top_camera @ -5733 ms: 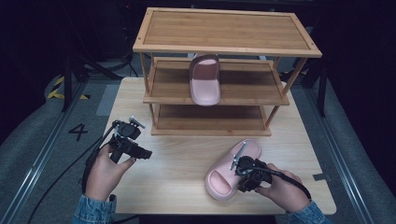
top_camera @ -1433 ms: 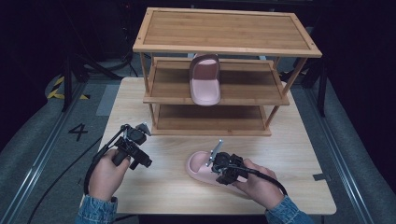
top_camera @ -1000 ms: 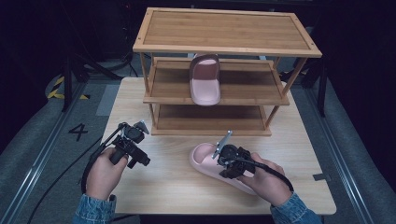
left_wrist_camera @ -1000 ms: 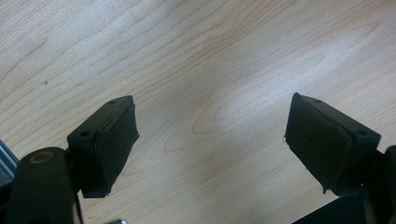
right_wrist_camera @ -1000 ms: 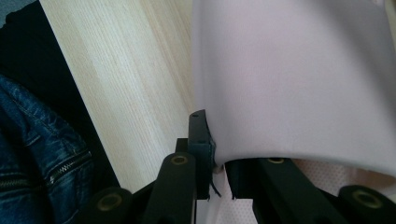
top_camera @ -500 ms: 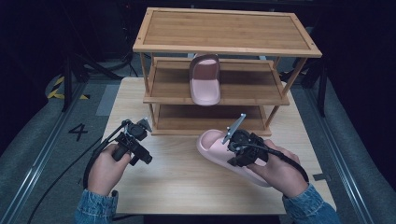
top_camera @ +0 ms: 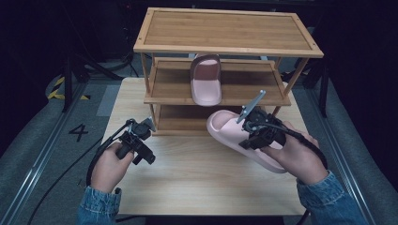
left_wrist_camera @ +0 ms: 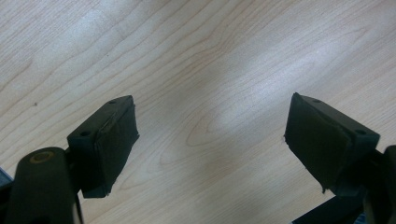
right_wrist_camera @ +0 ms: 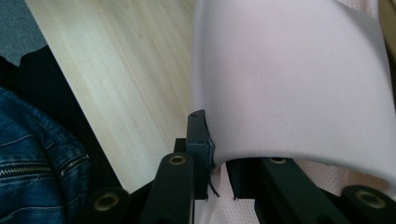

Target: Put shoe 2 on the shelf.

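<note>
A pink slipper [top_camera: 228, 132] hangs tilted above the wooden table [top_camera: 187, 183], toe toward the shelf rack [top_camera: 225, 28]. My right gripper [top_camera: 256, 133] is shut on its strap. In the right gripper view the strap [right_wrist_camera: 289, 84] sits between the jaws of the right gripper [right_wrist_camera: 217, 156], one jaw outside it and one under it. A matching pink slipper [top_camera: 205, 82] lies on the rack's middle shelf. My left gripper [top_camera: 144, 146] is held low over the table at the left, and in its own view the left gripper [left_wrist_camera: 210, 135] is open with bare wood between the pads.
The rack has a bare top board and a lower shelf [top_camera: 183, 123] just above the table, right behind both grippers. The middle shelf has free room either side of the slipper. Dark floor surrounds the table, and a denim sleeve [right_wrist_camera: 37, 158] is close by.
The right hand has lifted the slipper off the table and carried it up and to the right, toward the rack. The left hand has barely moved.
</note>
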{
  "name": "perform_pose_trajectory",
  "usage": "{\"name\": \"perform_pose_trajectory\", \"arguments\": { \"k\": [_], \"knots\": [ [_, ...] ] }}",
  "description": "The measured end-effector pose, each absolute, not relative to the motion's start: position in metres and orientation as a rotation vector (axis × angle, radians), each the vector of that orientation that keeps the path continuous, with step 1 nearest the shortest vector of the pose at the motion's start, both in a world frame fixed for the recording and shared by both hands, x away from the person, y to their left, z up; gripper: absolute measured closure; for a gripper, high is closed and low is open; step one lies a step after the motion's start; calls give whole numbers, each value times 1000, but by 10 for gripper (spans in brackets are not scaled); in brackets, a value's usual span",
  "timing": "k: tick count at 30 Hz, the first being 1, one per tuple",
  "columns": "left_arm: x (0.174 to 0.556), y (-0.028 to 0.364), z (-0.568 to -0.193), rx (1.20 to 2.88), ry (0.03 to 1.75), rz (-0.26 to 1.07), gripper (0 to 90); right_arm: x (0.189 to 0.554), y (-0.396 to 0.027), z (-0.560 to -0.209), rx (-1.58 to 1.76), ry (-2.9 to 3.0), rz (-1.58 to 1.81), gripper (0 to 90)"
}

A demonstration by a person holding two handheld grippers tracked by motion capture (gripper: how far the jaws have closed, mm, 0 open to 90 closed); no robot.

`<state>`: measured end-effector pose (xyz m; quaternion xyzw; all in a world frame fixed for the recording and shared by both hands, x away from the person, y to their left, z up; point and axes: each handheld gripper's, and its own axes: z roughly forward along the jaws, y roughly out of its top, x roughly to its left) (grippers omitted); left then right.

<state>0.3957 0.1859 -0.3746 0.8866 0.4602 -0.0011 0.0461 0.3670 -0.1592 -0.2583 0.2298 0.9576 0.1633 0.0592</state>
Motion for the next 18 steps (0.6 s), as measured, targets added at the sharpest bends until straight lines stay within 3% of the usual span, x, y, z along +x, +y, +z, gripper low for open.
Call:
{"name": "perform_pose_trajectory", "arguments": {
  "k": [7, 18],
  "knots": [
    [395, 186, -375, 2706, 1405, -12, 174, 385, -174, -231, 738, 2840, 508, 808],
    [393, 188, -376, 2717, 1404, -9, 175, 419, -183, -223, 766, 2760, 469, 806]
  ]
}}
